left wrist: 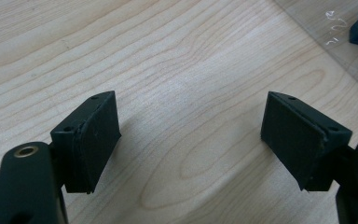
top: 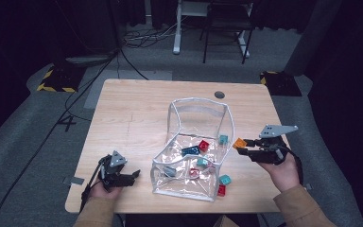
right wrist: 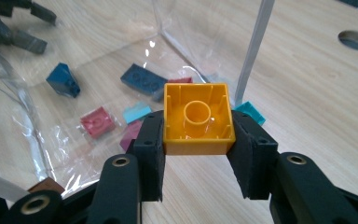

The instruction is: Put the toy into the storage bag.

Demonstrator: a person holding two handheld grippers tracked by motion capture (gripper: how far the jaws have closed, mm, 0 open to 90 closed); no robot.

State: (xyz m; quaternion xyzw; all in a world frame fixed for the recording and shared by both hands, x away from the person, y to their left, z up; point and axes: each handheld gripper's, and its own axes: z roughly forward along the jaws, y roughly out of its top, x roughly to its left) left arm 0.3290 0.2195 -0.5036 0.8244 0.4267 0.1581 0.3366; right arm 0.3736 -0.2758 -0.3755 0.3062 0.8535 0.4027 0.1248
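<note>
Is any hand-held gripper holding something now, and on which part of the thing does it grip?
The right hand-held gripper holds an orange building block by two opposite side walls, hollow underside toward the camera. The left hand-held gripper is open and holds nothing.

Your right gripper (right wrist: 198,154) is black, and the brick (right wrist: 198,117) in it orange-yellow. The bag (top: 198,118) is clear with a white rim — inside, red, dark blue and teal bricks. The table (top: 137,109) is pale wood grain.

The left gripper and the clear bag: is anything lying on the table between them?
No. In the high view, bare wooden table separates the open left gripper from the clear bag; the left gripper view shows plain wood between its jaws too.
</note>
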